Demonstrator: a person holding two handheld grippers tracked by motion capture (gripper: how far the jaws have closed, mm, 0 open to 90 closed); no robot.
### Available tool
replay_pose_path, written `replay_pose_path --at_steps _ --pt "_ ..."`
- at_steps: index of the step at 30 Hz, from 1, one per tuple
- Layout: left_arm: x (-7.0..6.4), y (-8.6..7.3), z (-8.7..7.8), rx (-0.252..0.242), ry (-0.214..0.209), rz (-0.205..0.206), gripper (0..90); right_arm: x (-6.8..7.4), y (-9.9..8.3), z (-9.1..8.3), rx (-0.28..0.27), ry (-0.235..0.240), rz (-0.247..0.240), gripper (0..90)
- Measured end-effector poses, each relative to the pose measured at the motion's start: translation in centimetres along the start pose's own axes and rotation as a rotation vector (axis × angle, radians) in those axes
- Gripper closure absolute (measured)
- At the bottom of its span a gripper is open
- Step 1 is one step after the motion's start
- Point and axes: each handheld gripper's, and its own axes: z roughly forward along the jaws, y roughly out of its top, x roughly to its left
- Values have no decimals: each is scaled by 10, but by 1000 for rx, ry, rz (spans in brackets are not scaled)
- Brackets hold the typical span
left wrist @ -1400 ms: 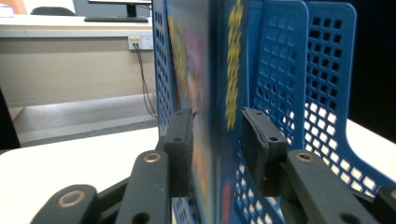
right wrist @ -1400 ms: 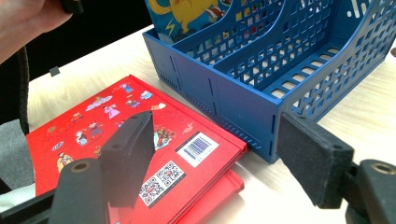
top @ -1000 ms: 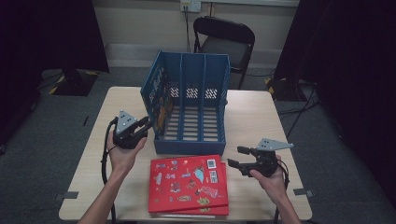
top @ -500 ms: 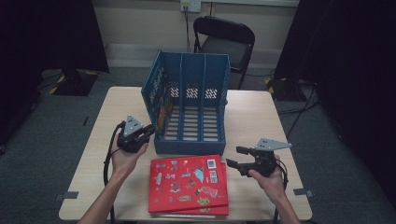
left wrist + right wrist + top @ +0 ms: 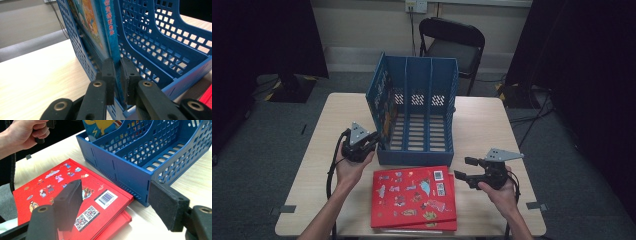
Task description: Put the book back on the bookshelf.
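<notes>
1. the red book (image 5: 414,196) lies flat at the near edge of the table (image 5: 327,130), top of a small stack, its cover dotted with small pictures, a barcode and a qr code; another red cover juts out beneath it at the right.
2. its long axis runs left to right across the table, and its far edge sits just beside the front wall of the blue file rack (image 5: 417,120).
3. the right gripper (image 5: 466,170) hovers just right of the red stack, pointing left toward it, jaws spread wide with nothing between them; bare table lies around and behind it.
4. the left gripper (image 5: 373,142) is at the rack's front left corner, its pads (image 5: 109,75) pinching the blue spine of a thin book (image 5: 110,32).
5. that thin book stands upright on edge in the rack's leftmost slot, against the left wall, long axis running front to back.
6. the other two slots stand open, and the table left of the rack is bare.
</notes>
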Motion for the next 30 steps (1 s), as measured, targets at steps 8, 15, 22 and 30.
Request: replay_pose_path --at_steps 8,15,22,30 --pt "1 0 1 -5 15 -18 815 0 0 0 -1 -1 2 275" --pt "5 2 5 -4 12 -47 807 0 0 3 8 2 0 275" --pt "7 2 7 9 4 -57 787 0 -1 3 11 2 -1 276" --pt "5 1 8 6 -2 -63 748 0 -1 2 8 0 0 276"
